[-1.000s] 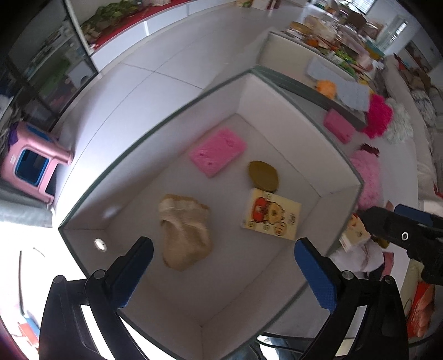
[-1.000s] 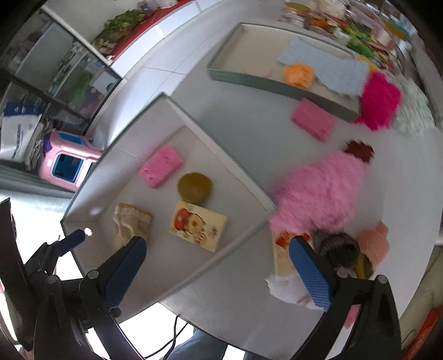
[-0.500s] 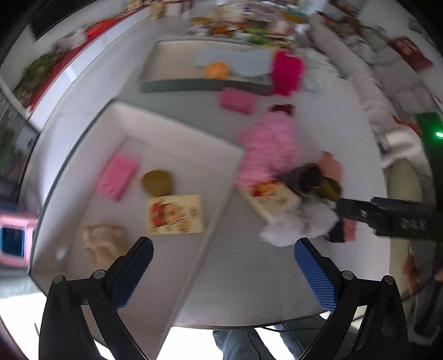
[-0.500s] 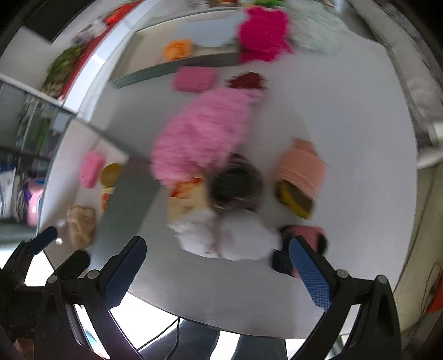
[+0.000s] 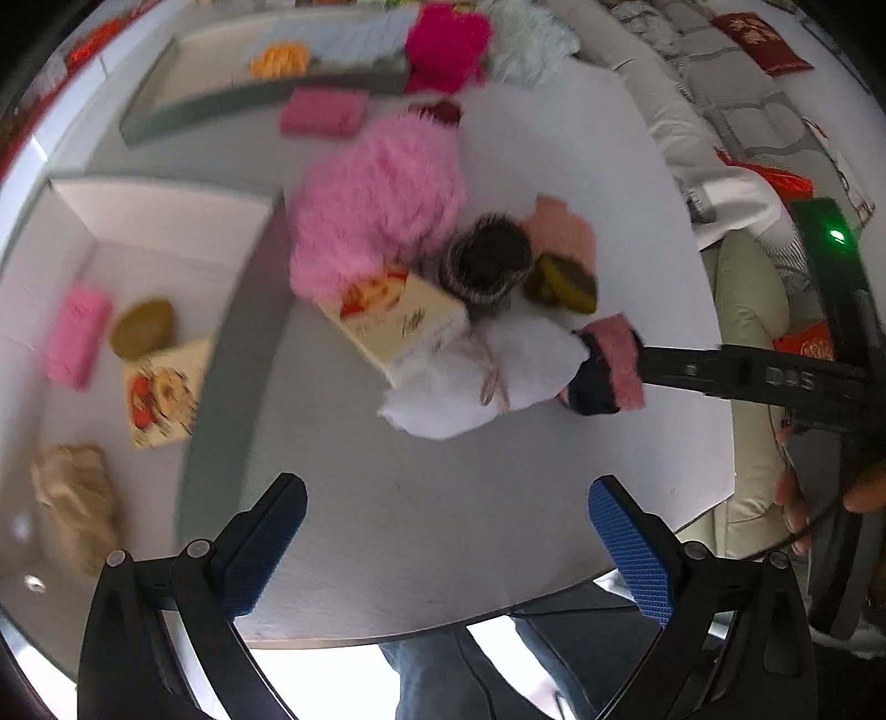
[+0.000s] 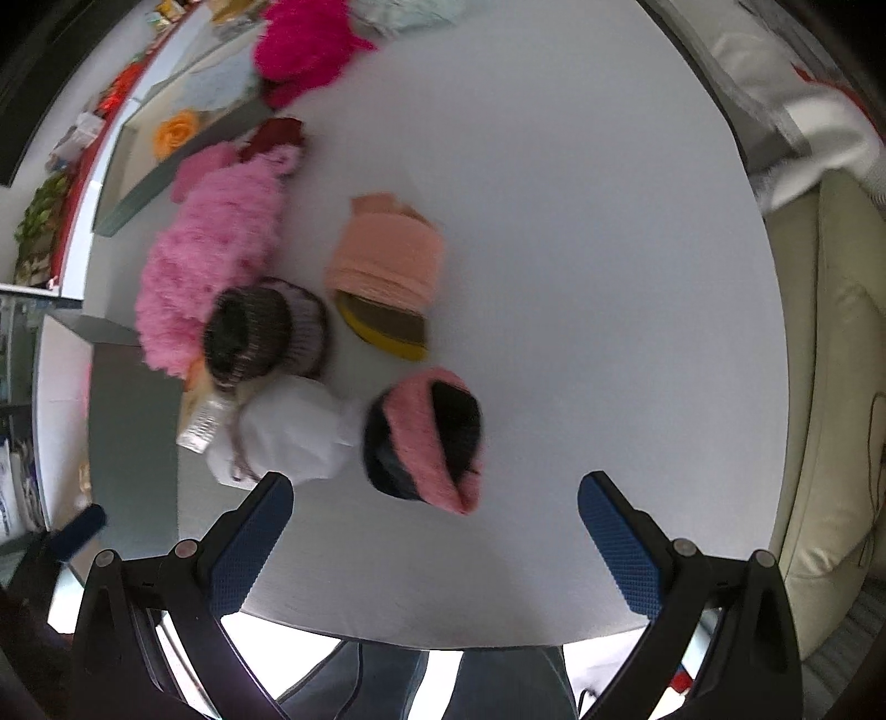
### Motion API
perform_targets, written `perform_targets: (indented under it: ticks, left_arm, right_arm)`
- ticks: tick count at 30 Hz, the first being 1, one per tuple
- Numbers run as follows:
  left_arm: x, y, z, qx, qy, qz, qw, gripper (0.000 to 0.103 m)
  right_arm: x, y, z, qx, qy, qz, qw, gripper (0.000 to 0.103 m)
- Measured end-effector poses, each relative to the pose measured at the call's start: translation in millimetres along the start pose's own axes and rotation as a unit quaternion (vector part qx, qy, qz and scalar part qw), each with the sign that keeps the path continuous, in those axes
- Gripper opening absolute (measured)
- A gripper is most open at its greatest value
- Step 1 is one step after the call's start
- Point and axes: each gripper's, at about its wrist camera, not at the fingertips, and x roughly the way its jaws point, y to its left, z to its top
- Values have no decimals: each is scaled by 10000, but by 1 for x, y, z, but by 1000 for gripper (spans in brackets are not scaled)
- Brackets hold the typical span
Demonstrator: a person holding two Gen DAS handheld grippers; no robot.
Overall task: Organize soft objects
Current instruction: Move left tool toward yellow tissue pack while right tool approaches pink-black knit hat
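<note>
Centrally, a heap of soft things lies on the grey table [image 6: 554, 277]: in the right wrist view a pink-and-black hat [image 6: 426, 437] sits lowest in the frame, just above the gap between the right gripper [image 6: 434, 531] fingers, with a white pouch [image 6: 288, 432] touching it on the left. Above these lie a dark knit hat [image 6: 260, 332], a peach knit piece [image 6: 387, 255] overlapping a yellow-olive item [image 6: 387, 327], and a fluffy pink mass [image 6: 205, 260] to the upper left. That gripper's jaws are spread wide and hold nothing. From the left wrist view the same heap fills the middle: the pouch [image 5: 487, 371], the pink-and-black hat [image 5: 606, 365] to its right, the dark hat [image 5: 487, 260], the fluffy mass [image 5: 376, 194], and a printed box [image 5: 398, 321] wedged under the heap's left side. The left gripper [image 5: 446, 545] hangs low in the frame over bare table, jaws wide apart and empty. The right gripper's black body reaches in from the right edge, its tip near the pink-and-black hat. At the left, a white bin [image 5: 166, 205] holds a pink sponge [image 5: 75, 338], an olive pad [image 5: 141, 327], a printed card [image 5: 163, 399] and a beige pouch [image 5: 72, 487]. At the top, a second tray [image 5: 232, 99] holds an orange item [image 5: 279, 58]; another pink sponge [image 5: 324, 111] lies just below it, and a magenta fluffy item [image 5: 443, 44] rests at its right end. Both views are motion-blurred.
</note>
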Motion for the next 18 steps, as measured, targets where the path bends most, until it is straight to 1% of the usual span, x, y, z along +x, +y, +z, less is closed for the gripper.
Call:
perform_targets:
  ticks: [4,6,9,14,18]
  left_arm:
    - [21,10,-1,-322,156,-181,9992,103]
    - [25,8,-1,-280,169,-275,9991,103]
    - [33,10,0,-290,227,-126,9992,103]
    - [38,28,8,-519,219,48,9984,103]
    - [38,44,20,-800,159,67,9966,103]
  right_arm:
    - [8,-10,-3,112,125,34,9999,103]
    - [13,-13,-5,123,188,26,9997,103]
    - [21,-15,-6,90,258,-56,9996,103]
    - [36,-14,-4,-43,422,-133,9990,103]
    - [50,-14,-1,-219,542,-221,9980,103]
